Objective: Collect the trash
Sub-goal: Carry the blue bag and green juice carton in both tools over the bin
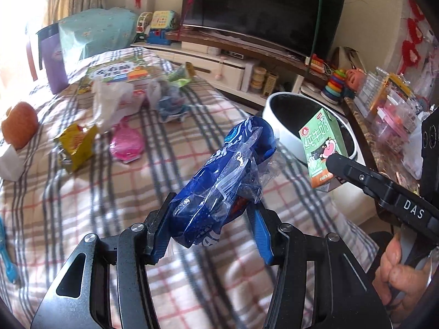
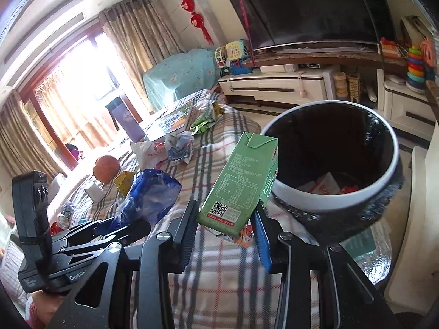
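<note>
My left gripper (image 1: 211,219) is shut on a crumpled blue plastic wrapper (image 1: 227,175) and holds it above the plaid-covered table (image 1: 82,192). The wrapper also shows in the right wrist view (image 2: 148,194). My right gripper (image 2: 227,219) is shut on a green milk carton (image 2: 241,181), held upright just left of the white-rimmed black trash bin (image 2: 395,164). The carton (image 1: 322,148) and the bin (image 1: 271,109) also show at the right of the left wrist view. Some trash lies inside the bin.
On the table lie a yellow wrapper (image 1: 76,145), a pink bag (image 1: 127,144), white and blue crumpled bags (image 1: 170,98), a green wrapper (image 2: 204,120), an orange ball (image 1: 19,126) and a picture book (image 1: 118,74). A TV stand (image 2: 288,85) stands behind.
</note>
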